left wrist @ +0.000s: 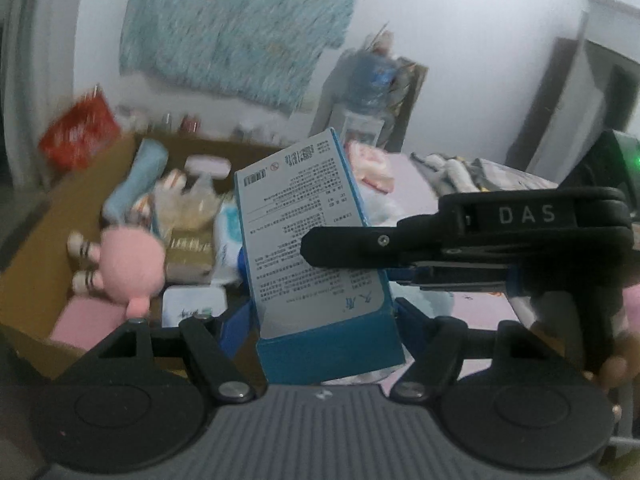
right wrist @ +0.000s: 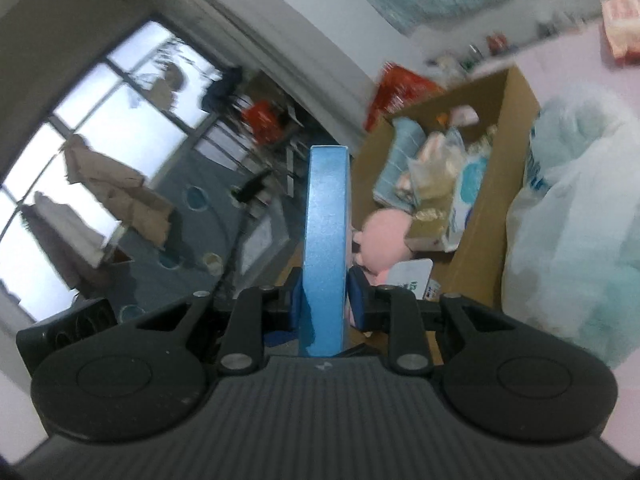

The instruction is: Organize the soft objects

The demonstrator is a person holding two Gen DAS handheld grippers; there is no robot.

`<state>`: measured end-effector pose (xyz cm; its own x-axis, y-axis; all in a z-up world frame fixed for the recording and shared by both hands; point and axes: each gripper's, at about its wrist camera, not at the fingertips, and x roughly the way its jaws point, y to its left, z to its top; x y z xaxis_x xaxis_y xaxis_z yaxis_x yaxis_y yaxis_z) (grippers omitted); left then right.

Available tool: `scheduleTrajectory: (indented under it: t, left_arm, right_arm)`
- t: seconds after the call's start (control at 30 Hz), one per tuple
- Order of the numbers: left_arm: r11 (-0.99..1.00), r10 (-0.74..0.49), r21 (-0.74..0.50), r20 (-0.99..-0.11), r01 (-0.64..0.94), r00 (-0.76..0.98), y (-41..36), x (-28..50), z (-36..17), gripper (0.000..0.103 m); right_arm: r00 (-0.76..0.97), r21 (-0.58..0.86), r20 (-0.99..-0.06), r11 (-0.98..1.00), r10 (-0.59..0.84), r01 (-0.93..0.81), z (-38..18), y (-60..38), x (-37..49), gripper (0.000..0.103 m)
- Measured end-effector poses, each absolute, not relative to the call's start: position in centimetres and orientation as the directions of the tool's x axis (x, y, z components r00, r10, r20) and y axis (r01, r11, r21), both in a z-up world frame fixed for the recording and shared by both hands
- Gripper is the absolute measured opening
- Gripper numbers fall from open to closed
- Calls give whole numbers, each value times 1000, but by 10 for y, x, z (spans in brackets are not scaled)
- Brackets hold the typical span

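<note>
A blue-and-white printed carton (left wrist: 304, 240) stands tilted between the blue pads of my left gripper (left wrist: 322, 320), which is shut on its wide faces. My right gripper (left wrist: 312, 248) reaches in from the right and pinches the same carton. In the right wrist view the carton (right wrist: 326, 220) shows edge-on, with my right gripper (right wrist: 324, 300) shut on its thin sides. Behind it an open cardboard box (left wrist: 60, 232) holds a pink plush toy (left wrist: 128, 264), a light blue roll, wipe packs and other soft items. The plush (right wrist: 384, 240) and the box (right wrist: 492, 160) also show in the right wrist view.
A clear plastic bag of teal soft goods (right wrist: 580, 220) lies right of the box on a pink surface (left wrist: 460, 312). A red bag (left wrist: 80, 132) sits behind the box. A water dispenser (left wrist: 372, 80) stands by the wall. A window (right wrist: 100, 140) is at left.
</note>
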<state>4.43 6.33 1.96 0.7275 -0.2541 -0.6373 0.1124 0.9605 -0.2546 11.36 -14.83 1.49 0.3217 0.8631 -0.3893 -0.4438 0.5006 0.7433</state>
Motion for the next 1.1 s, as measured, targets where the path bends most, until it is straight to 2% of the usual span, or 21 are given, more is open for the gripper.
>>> scheduleTrajectory:
  t: [0.13,0.23,0.4,0.6,0.83,1.0,1.1]
  left_arm:
    - [939,-289,-337,-659,71,694,97,59,2,86]
    - [921,-325,-383,-655,71,682,111,65,-8,86]
    - [917,-347,-389,-677,85,649,119,67,-21,86]
    - [900,-391,-425,-692,96,607,134,71,-34,86]
    - [907,-379,-411,-699,93,606,143,72,-36,86]
    - [916,-354,-392,-691,86,630,145,64,-32,86]
    - [931,-312,-359,-675,72,669,145,54,-25,90]
  right_arm:
    - [331,725,-487,586,808,-362,6,-119,133,19]
    - [353,706,-529,631,772,-321,0,-103,131,19]
    - [395,662,-605,712,692,-234,-15,-88,129,19]
    - [450,594,-668,789,593,-158,-24,-73,118,24]
    - [490,584,-660,799,570,-143,-24,-64,105,55]
    - [487,633,-629,762,607,-132,-25,-70,102,62]
    - [499,684,-569,713,654,-154,-23,-85,96,72]
